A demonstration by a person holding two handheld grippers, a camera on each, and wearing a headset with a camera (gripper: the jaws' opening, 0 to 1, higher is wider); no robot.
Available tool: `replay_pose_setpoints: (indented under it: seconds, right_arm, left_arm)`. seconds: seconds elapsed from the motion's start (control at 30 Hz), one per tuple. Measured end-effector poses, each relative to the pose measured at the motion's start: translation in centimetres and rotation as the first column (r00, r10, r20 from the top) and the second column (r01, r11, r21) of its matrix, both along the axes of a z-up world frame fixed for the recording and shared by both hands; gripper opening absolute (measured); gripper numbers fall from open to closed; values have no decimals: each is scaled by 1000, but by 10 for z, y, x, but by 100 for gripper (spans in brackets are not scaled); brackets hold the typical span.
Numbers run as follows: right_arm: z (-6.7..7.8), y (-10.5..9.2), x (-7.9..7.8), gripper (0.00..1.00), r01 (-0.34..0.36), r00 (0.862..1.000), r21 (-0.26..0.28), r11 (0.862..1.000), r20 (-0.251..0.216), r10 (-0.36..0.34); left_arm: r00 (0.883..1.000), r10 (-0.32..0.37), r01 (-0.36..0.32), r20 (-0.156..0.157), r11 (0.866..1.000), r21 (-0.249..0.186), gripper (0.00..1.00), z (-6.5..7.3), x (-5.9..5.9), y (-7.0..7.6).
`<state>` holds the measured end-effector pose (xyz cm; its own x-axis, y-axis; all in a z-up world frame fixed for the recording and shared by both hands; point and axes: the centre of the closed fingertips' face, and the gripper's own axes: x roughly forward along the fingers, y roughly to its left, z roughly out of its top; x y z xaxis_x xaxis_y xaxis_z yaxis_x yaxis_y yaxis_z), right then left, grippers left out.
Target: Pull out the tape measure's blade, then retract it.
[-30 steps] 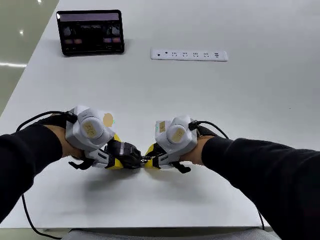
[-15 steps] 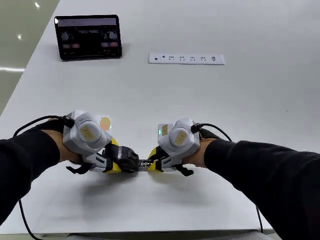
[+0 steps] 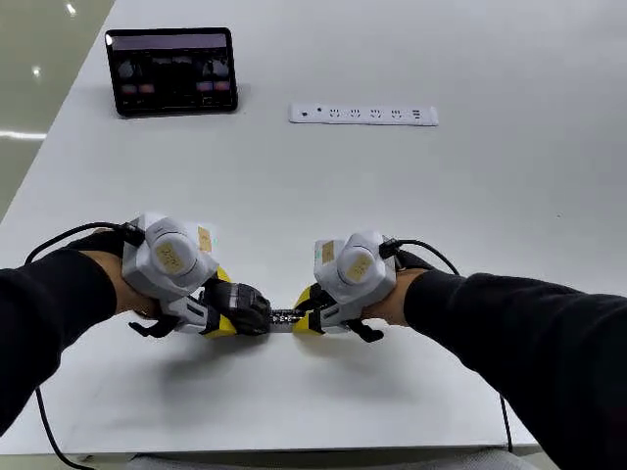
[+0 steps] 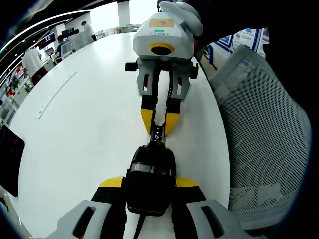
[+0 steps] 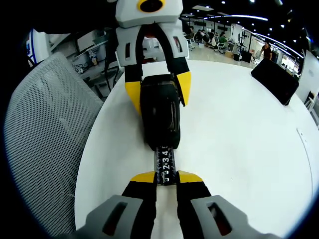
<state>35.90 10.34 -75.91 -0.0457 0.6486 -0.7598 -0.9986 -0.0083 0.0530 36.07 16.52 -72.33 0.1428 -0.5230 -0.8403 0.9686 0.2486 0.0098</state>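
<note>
**Black tape measure (image 3: 245,305) pinned between two grippers**

At the front edge of the white table (image 3: 323,196), the left gripper (image 3: 230,311) clamps its yellow-tipped jaws on the case's sides. Just beside it, the right gripper (image 3: 302,318) pinches the blade (image 5: 165,164), a short numbered stretch showing between case and jaws. Well beyond lie a white power strip (image 3: 363,115) and, further left, a dark tablet (image 3: 171,69).

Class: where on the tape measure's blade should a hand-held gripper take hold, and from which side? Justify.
Take the blade at its free tip, coming end-on from the side opposite the case, as the right hand-held gripper does. The blade is a narrow strip leaving the case mouth straight, so an in-line pull should suit it.
</note>
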Motion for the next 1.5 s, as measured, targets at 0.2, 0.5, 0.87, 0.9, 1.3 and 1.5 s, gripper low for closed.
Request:
replay_pose_setpoints:
  seconds: [0.2,0.5,0.87,0.9,1.3,1.5]
  right_arm:
    - [0,-4,0,10,1,1000,-4,1000,6,-1]
    - [0,-12,2,10,7,1000,-12,1000,9,-7]
    - [-1,-19,2,10,11,1000,-19,1000,12,-11]
    - [-1,-19,2,10,11,1000,-19,1000,11,-11]
    - [0,-24,3,10,19,1000,-19,1000,11,-19]
    - [0,-30,4,10,25,1000,-20,999,13,-25]
  left_arm:
    - [1000,-5,5,3,1000,2,31,0,0,0]
    - [1000,1,-1,2,1000,-1,31,0,0,0]
    - [1000,1,-1,3,1000,-2,31,0,1,-1]
    - [1000,0,0,3,1000,-2,31,0,1,-1]
    - [1000,5,-5,5,1000,1,31,1,0,0]
    - [1000,0,0,6,1000,4,31,0,0,0]
